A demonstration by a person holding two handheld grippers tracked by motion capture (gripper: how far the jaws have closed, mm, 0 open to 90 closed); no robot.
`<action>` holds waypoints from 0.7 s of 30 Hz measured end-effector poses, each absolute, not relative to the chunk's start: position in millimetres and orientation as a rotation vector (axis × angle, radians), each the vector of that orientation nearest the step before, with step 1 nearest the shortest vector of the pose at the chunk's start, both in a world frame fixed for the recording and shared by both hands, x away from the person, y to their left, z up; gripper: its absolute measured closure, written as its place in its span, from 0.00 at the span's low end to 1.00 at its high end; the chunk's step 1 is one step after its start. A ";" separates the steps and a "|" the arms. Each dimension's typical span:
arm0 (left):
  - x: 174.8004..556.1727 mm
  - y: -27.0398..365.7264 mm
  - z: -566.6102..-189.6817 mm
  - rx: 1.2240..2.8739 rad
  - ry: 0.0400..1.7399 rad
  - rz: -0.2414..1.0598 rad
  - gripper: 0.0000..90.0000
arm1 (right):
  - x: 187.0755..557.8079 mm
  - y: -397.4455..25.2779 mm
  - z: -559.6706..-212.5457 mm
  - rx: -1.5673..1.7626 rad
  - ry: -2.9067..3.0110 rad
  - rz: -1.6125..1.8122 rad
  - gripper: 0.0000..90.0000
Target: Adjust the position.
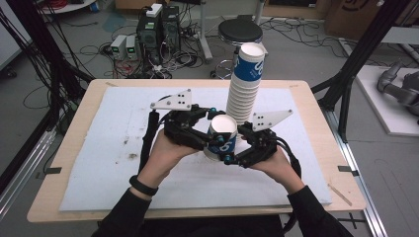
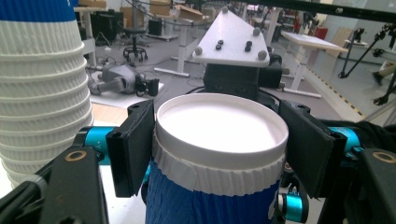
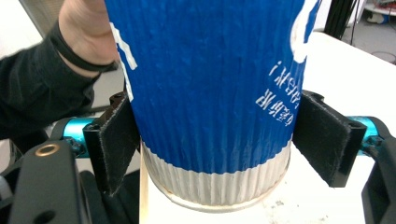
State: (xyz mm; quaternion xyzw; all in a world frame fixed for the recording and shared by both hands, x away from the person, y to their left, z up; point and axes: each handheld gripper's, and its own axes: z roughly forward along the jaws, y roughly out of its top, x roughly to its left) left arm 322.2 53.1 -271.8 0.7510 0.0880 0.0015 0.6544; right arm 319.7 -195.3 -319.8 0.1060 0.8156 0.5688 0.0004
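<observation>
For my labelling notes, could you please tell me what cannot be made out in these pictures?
- Cup base, high view: hidden by both claws.
- Cup stack foot, high view: behind the right claw.
- Left claw pad contact with the cup, left gripper view: unclear.

The high view looked steeply down on the worktop [image 1: 123,163] from the person's side. Each gripper view sat very close behind its own jaws: the left faced the blue cup's [image 2: 219,154] open rim, the right its lower wall. All three shared that cup.
</observation>
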 end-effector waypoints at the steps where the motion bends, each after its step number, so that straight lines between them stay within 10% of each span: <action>1: 322.4 53.5 -271.6 1.706 0.198 -0.001 0.32 | 319.7 -195.3 -319.1 0.332 2.565 1.776 0.23; 21: 316.9 55.6 -258.3 1.987 0.171 0.029 0.30 | 316.0 -189.3 -314.7 0.283 2.692 1.569 0.25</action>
